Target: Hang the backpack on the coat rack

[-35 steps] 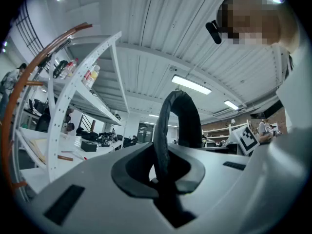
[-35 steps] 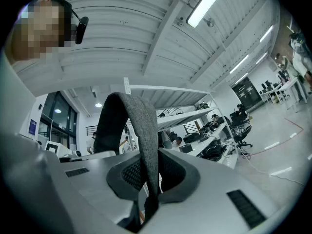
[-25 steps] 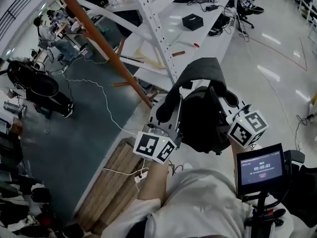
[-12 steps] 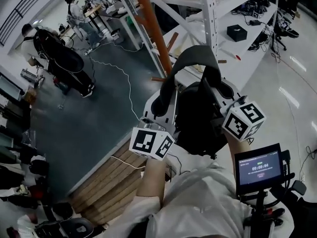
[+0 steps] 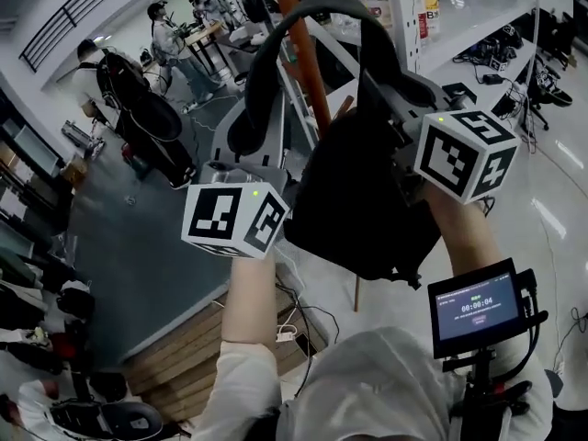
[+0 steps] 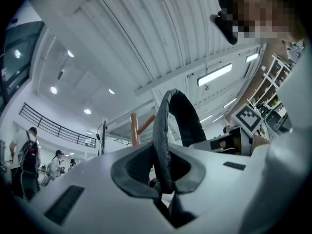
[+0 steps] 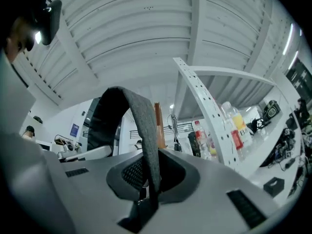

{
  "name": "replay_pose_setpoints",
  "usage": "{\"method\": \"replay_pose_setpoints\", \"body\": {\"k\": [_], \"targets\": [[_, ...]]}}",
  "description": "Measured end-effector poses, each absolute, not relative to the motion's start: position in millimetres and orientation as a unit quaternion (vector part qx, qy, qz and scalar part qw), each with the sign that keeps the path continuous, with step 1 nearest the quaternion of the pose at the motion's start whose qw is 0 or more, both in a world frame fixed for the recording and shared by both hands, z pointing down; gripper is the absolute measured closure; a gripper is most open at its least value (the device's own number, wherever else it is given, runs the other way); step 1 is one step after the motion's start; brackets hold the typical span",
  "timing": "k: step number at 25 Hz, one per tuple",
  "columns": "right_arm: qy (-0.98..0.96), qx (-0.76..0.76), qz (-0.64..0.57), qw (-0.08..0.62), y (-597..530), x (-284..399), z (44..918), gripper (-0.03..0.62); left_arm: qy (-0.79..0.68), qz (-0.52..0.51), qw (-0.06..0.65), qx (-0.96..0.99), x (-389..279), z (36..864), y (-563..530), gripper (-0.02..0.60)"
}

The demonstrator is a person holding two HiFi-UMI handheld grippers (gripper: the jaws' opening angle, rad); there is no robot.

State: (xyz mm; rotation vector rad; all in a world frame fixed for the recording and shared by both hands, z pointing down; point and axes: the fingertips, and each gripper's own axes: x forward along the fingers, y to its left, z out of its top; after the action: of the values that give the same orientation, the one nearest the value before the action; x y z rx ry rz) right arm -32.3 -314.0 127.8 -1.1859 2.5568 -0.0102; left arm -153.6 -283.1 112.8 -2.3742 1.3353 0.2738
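Holding the backpack (image 5: 367, 191) high just before the coat rack (image 5: 308, 62), left tool (image 6: 163, 182) and right tool (image 7: 146, 179) each clamped tight on its strap loop (image 5: 312, 5), which could miss the peg (image 6: 145, 123) or slip off if swung in crooked.

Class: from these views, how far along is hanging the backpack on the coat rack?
Done: left gripper and right gripper are shut on the strap, backpack hanging below. In hand: strap held up beside the coat rack pole. Left: hooking a peg, releasing.
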Motion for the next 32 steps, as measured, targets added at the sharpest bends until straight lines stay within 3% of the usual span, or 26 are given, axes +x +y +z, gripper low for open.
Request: {"method": "replay_pose_setpoints", "body": {"k": [5,11,18,27,32], "targets": [[0.883,-0.433,0.043,0.174,-336,-31,57,0.554,0.483,0.101,0.244,-0.835,-148,47,-302,0.541],[0.873,-0.458,0.059,0.157,-364,-35,6,0.554,0.513,0.095,0.228,-0.822,-156,-2,-338,0.541],[0.887,-0.452,-0.006,0.099,-415,-48,27,0.554,0.524,0.078,0.117,-0.840,-164,26,-395,0.541],[0.902,-0.430,-0.020,0.029,-439,-76,66,0.554,0.535,0.100,0.023,-0.839,-181,75,-422,0.541],[0.904,-0.427,-0.002,0.011,-442,-87,79,0.554,0.573,0.044,0.089,-0.814,-176,90,-428,0.541]]}}
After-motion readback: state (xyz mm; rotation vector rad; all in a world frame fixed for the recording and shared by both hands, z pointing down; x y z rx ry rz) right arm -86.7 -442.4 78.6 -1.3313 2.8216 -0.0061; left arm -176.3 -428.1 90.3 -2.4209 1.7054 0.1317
